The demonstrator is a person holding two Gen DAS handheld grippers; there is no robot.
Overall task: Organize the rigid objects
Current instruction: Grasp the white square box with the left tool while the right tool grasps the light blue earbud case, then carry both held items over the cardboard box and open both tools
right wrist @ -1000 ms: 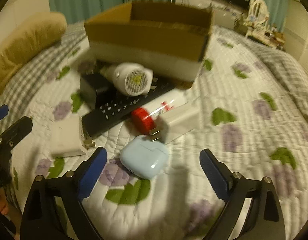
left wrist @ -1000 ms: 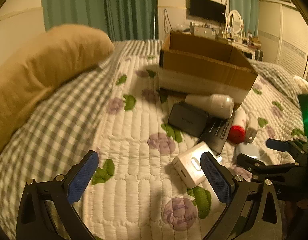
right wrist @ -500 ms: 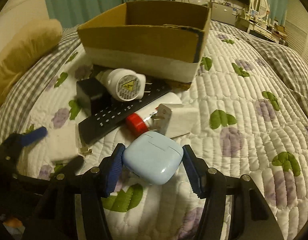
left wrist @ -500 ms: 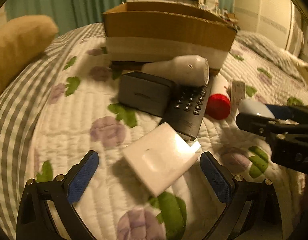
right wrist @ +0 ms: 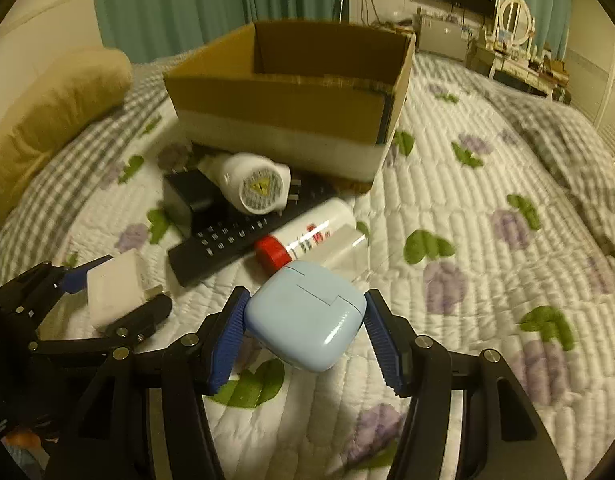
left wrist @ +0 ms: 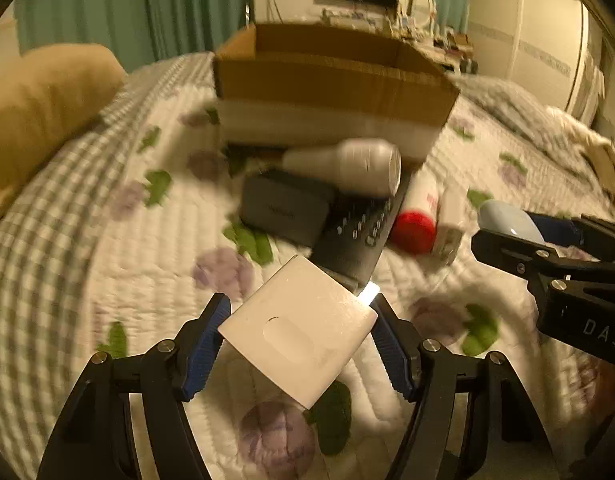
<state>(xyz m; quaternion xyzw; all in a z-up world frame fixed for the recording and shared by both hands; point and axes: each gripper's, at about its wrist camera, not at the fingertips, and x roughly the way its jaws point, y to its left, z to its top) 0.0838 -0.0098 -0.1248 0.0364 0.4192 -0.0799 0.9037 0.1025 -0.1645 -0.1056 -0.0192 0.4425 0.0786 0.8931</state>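
Two tools clamped, left tool (left wrist: pixel 299 344) on white charger (left wrist: pixel 297 330), right tool (right wrist: pixel 305 338) on blue case (right wrist: pixel 305 316)

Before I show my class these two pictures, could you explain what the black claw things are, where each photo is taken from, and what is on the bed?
No robot here: a person holds a two-finger gripper in each hand, each with a wide-angle camera looking along its fingers. One picture is the left gripper's view, the other the right's.

The left gripper is closed on a white square charger. The right gripper is closed on a pale blue earbud case.

On the flowered quilt lie a black remote, a white red-capped tube, a white round plug-in device and a dark adapter. Behind them stands an open cardboard box, probably where things go.
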